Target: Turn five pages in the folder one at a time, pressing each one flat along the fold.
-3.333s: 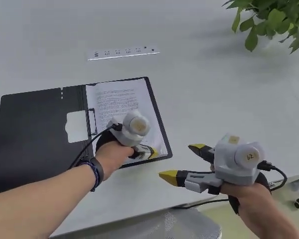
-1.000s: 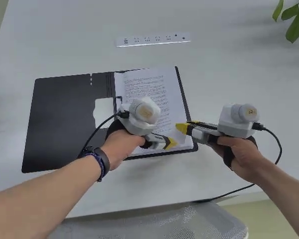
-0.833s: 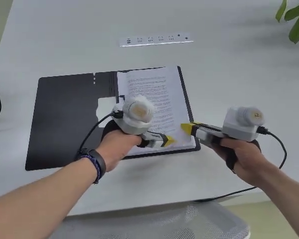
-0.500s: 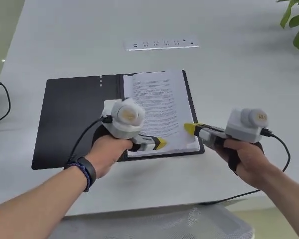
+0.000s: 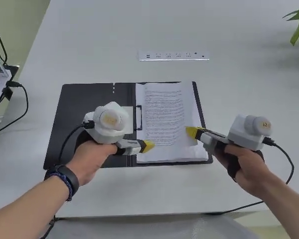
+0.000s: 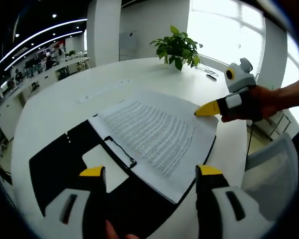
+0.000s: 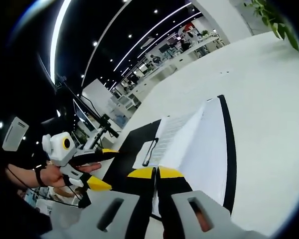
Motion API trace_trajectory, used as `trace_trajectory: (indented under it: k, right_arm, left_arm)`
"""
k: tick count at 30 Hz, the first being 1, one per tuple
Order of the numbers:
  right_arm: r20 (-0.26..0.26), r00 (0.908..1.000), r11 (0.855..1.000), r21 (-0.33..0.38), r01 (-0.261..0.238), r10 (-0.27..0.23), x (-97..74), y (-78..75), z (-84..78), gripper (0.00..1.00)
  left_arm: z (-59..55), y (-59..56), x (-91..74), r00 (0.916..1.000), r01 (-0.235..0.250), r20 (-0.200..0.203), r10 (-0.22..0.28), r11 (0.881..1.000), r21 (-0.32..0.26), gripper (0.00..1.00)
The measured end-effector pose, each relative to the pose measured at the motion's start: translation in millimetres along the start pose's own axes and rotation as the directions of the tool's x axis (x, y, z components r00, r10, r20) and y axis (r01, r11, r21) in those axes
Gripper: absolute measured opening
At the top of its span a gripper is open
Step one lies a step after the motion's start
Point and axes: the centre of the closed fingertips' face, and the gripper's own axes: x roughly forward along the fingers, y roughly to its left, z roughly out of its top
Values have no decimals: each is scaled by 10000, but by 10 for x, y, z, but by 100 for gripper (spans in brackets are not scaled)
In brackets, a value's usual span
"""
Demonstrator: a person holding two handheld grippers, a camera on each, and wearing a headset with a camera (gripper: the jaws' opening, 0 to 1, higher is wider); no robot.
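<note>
Two grippers are hovering over the near end of an open folder (image 5: pixel 84 114). It is lying flat on the white surface (image 5: pixel 239 74) just in front of the person, its black left cover bare and a stack of printed sheets sitting on its right half.

The left gripper (image 6: pixel 150 172) is hanging above the folder's near edge, close to the fold, and pointing toward the sheets. Its jaws are standing wide apart and gripping nothing. In the left gripper view the metal clip (image 6: pixel 119 152) beside the fold is showing beyond the gap between them.

The right gripper (image 7: pixel 155 173) is reaching in from the right side with its jaws pressed together, leaving hardly a gap. The right-hand edge of the top page (image 5: pixel 164 117) is running straight into them, so they are pinching that sheet near its lower corner. That edge is standing a little off the stack. In the head view it is covering the folder's black border at the near right corner, while the border is showing farther up.

A power strip (image 5: pixel 173 55) is lying on the surface beyond the folder, well apart from it. A potted plant (image 6: pixel 177 47) is standing farther off toward the right.
</note>
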Motion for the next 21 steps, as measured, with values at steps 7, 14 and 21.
trace_trajectory:
  k: [7, 14, 21]
  right_arm:
    - [135, 9997, 9998, -41, -179, 180, 113, 192, 44, 0]
    - [103, 9991, 9990, -173, -416, 417, 209, 399, 31, 0]
    - [88, 9978, 9974, -321, -651, 654, 308, 476, 24, 0]
  left_arm:
    - [-100, 218, -283, 9982, -549, 234, 558, 9977, -396, 73]
    - [-159, 358, -512, 9943, -908, 488, 945, 9932, -731, 74]
    - [-223, 454, -720, 9894, -1257, 629, 1312, 9884, -847, 74]
